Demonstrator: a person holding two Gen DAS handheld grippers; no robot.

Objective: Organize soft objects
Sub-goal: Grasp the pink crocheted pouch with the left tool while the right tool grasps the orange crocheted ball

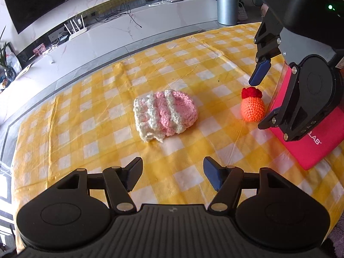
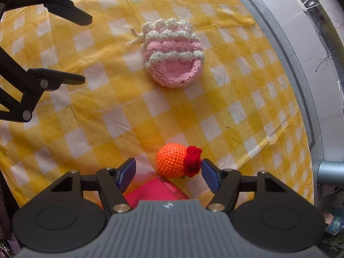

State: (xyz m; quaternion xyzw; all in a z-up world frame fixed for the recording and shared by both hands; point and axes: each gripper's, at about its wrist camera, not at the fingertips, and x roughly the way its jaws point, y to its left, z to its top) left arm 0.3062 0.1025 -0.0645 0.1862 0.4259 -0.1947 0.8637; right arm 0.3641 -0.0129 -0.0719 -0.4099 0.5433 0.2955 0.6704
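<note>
yellow and white checked cloth (image 1: 103, 99) covers the bench. near the middle of the bench lies a pink and white crocheted yarn pouch (image 1: 165, 114), flat on the cloth, with a thin white string sticking out of one end. a small orange crocheted ball with a red yarn top (image 1: 252, 105) lies on its side closer to the bench's right edge, well apart from the pouch. just beside the ball sits a bright pink box with white letters (image 1: 309, 144).

the left tongs (image 1: 173, 173) are spread wide with nothing between them. they hang over the cloth on the near side of the pouch and do not touch it.

the right tongs (image 2: 168, 172) point down at the orange ball. they are spread, and the ball sits partly between the blue pads (image 2: 207, 171). the right pad is very close to the red top, but whether it touches cannot be told. the left pad is clear of the ball.
</note>
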